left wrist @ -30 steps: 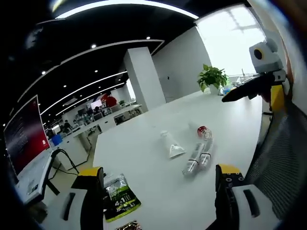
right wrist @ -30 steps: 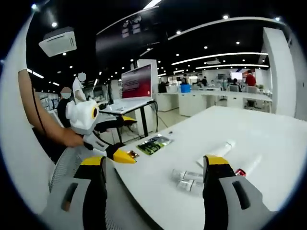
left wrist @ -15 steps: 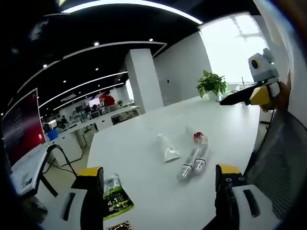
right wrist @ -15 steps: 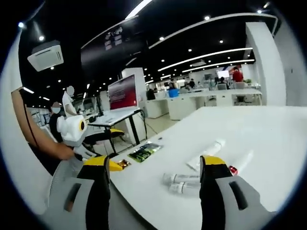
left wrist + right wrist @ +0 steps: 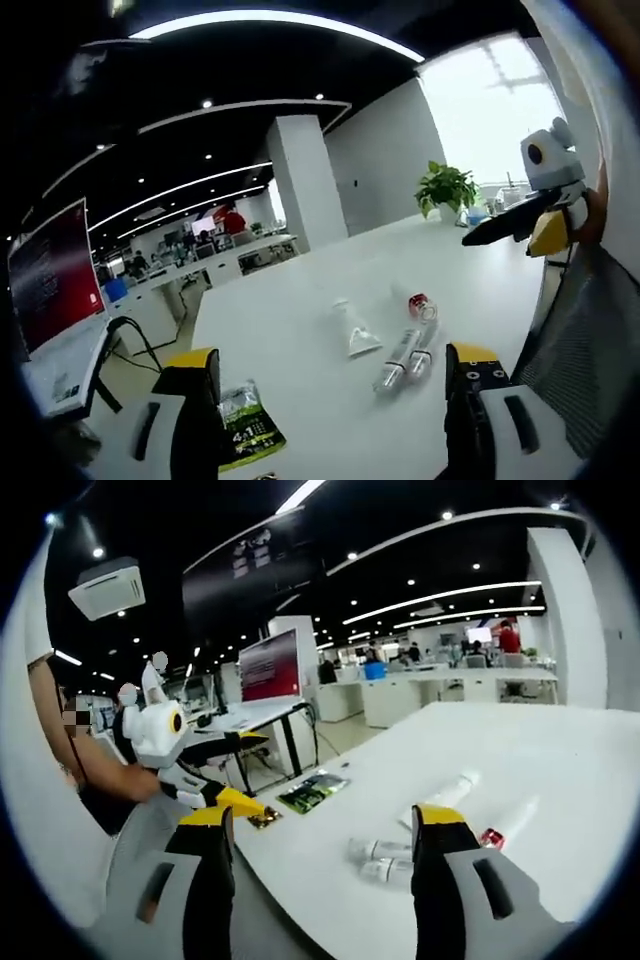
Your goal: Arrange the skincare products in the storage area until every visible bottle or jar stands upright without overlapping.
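Four skincare products lie flat on the white table: a white tube, a red-capped tube and two clear bottles. Both the left gripper and the right gripper hang above with jaws apart, holding nothing.

Both views face shared table, opposite sides.

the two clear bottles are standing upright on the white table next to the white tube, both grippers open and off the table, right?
Not quite: the two clear bottles are lying on their sides, as the left gripper view shows. They do lie on the white table beside the white tube, both grippers open.
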Demonstrator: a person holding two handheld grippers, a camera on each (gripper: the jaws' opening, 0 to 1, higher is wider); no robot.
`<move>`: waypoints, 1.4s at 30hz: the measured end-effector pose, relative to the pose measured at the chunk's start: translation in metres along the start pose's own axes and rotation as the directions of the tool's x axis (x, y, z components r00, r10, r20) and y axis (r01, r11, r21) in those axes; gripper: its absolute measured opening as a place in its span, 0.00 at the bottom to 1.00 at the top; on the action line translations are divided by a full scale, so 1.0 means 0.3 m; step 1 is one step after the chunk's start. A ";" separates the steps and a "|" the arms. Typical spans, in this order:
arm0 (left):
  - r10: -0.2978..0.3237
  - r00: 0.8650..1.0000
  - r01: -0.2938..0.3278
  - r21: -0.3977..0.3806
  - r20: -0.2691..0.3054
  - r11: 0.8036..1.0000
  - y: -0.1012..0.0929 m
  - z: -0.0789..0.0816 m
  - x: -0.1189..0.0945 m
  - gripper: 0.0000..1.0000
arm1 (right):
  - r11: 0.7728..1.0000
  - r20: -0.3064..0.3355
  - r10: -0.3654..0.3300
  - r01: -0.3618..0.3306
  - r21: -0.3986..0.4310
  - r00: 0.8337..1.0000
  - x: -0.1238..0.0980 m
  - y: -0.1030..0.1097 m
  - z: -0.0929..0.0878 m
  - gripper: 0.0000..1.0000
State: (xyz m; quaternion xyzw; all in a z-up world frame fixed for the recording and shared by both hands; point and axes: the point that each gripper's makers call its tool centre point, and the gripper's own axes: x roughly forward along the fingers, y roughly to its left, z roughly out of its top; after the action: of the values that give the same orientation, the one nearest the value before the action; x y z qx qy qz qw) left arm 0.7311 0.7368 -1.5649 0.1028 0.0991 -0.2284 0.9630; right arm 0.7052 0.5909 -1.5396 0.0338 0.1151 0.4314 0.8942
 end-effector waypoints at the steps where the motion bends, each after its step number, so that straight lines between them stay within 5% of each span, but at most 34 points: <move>1: 0.017 1.000 -0.016 -0.029 0.010 0.999 0.001 0.009 -0.001 0.98 | 1.000 0.003 -0.004 0.004 -0.001 1.000 -0.001 -0.003 0.002 0.68; 6: 0.069 0.997 -0.068 -0.037 0.018 0.997 -0.011 0.029 0.000 0.97 | 1.000 0.000 -0.017 0.017 -0.008 1.000 -0.001 -0.011 -0.002 0.68; 12: 0.138 0.989 -0.140 -0.037 -0.049 0.990 0.026 -0.027 0.019 0.93 | 0.999 -0.019 -0.018 0.017 -0.034 1.000 0.002 -0.010 -0.014 0.68; 34: 0.118 0.989 -0.121 -0.027 -0.089 0.992 0.019 -0.078 0.023 0.97 | 0.997 -0.054 0.022 -0.018 0.072 0.998 0.023 -0.026 -0.025 0.65; 42: 0.123 0.988 -0.128 -0.055 -0.095 0.990 0.027 -0.086 0.018 0.96 | 1.000 -0.046 -0.004 0.004 0.002 0.999 0.048 -0.105 0.027 0.64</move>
State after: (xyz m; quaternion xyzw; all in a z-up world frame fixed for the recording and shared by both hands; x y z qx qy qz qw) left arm 0.7359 0.7480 -1.5896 0.0895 0.1435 -0.1592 0.9726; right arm 0.7398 0.5828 -1.5393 0.0245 0.1362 0.4301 0.8921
